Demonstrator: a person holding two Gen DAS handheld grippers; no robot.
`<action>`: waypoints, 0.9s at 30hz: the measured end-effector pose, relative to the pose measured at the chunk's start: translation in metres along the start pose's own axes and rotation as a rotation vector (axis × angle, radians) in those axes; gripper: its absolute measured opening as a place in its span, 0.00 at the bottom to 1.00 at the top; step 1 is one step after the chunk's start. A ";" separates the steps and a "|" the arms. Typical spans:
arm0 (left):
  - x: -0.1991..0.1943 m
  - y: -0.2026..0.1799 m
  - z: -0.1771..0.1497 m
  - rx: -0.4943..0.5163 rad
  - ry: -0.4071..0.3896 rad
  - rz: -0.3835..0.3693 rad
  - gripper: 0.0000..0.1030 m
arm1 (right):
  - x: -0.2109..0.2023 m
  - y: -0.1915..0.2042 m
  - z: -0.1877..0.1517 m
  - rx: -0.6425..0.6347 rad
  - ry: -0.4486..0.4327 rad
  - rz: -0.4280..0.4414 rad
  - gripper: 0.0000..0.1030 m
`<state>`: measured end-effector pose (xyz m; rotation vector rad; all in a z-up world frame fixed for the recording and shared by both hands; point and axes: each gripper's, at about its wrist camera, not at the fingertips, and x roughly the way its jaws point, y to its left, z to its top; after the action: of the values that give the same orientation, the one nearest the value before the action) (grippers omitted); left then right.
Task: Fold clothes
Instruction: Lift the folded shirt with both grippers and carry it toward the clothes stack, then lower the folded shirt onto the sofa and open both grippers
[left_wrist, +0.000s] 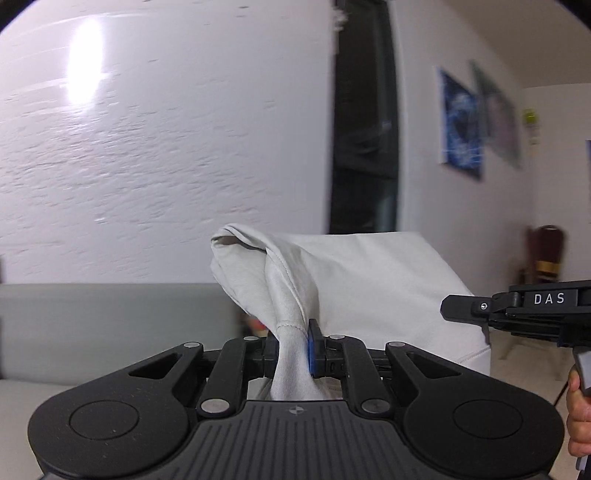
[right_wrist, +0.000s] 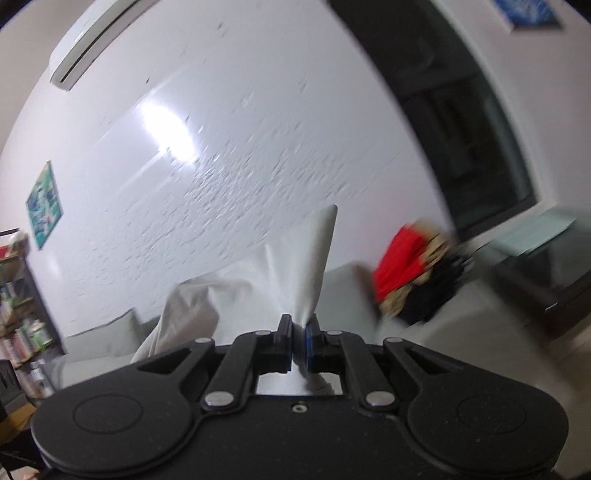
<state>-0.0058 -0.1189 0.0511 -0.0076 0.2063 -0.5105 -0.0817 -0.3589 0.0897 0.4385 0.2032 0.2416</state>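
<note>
Both grippers have a grip on the same pale grey garment (left_wrist: 354, 280), and it's up in the air in front of a textured white wall (left_wrist: 166, 155). The left gripper (left_wrist: 293, 350) is clamped on a bunched, twisted bit of fabric with a stitched hem running up it; the cloth passes right between the blue-padded fingers and flops over at the top. In the right wrist view, the right gripper (right_wrist: 298, 345) is pinched tight on a thin edge of the garment, which fans upward into a point, with more of it sagging off to the left. From the left wrist view the right gripper shows at the right edge, with a hand (left_wrist: 580, 417) below it. Behind, there's a grey sofa (right_wrist: 343, 291) with a pile of red and dark clothes (right_wrist: 413, 273), pretty blurry.
</note>
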 end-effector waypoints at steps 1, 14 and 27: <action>0.001 -0.014 0.005 0.011 -0.019 -0.028 0.11 | -0.009 -0.004 0.002 -0.005 -0.008 -0.028 0.06; 0.151 -0.083 -0.025 0.007 0.135 -0.111 0.12 | 0.033 -0.132 -0.010 0.148 0.056 -0.249 0.06; 0.233 -0.008 -0.083 -0.101 0.508 0.089 0.43 | 0.091 -0.236 -0.051 0.290 0.277 -0.435 0.73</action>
<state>0.1727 -0.2354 -0.0746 0.0334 0.7262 -0.4050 0.0366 -0.5211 -0.0732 0.6351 0.6019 -0.1596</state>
